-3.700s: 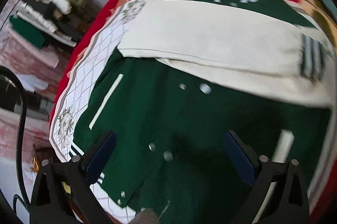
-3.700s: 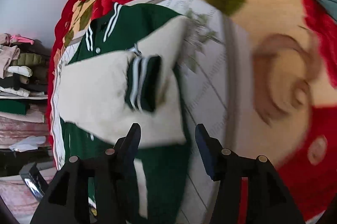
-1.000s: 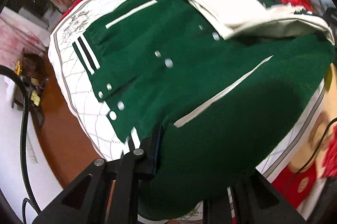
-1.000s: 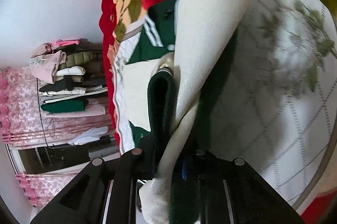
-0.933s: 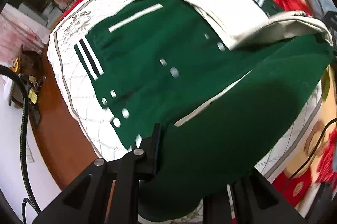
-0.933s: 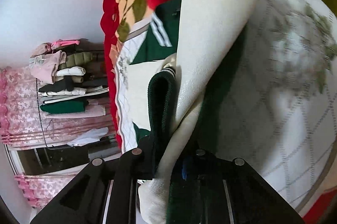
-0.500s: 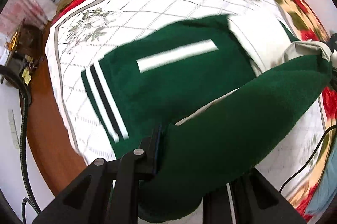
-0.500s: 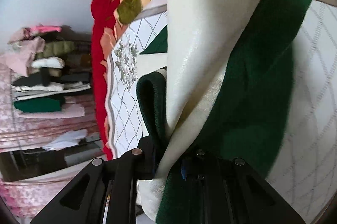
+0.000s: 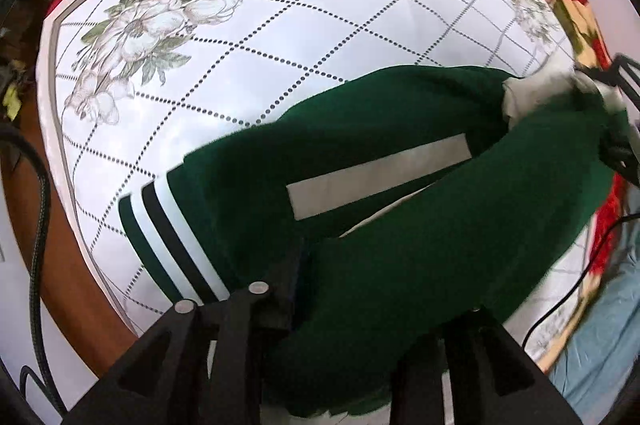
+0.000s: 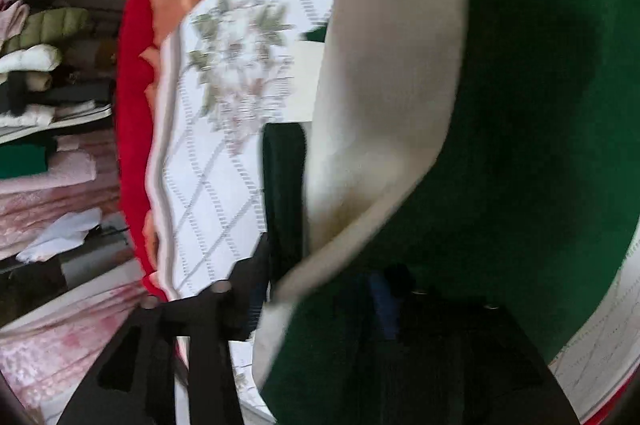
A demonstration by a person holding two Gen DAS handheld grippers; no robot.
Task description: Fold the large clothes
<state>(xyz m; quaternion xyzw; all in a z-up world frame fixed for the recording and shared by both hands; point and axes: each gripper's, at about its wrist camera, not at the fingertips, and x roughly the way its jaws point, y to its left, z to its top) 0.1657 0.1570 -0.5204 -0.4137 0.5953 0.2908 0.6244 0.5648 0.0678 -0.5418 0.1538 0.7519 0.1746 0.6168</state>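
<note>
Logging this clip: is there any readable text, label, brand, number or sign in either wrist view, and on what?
None can be read in either view.
Green varsity jacket with cream sleeves: plain cream strip and striped hem, no lettering visible.
White quilted bedcover with flower print: pattern only, no words.
Stacked folded clothes on the shelf: blurred, no label legible.

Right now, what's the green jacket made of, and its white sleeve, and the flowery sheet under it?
The green jacket looks like soft, matte wool or fleece: fuzzy, no shine. Its white sleeve seems smooth faux leather, with a faint sheen, though blur leaves that open. The flowery sheet looks like thin printed cotton, flat and smooth.
</note>
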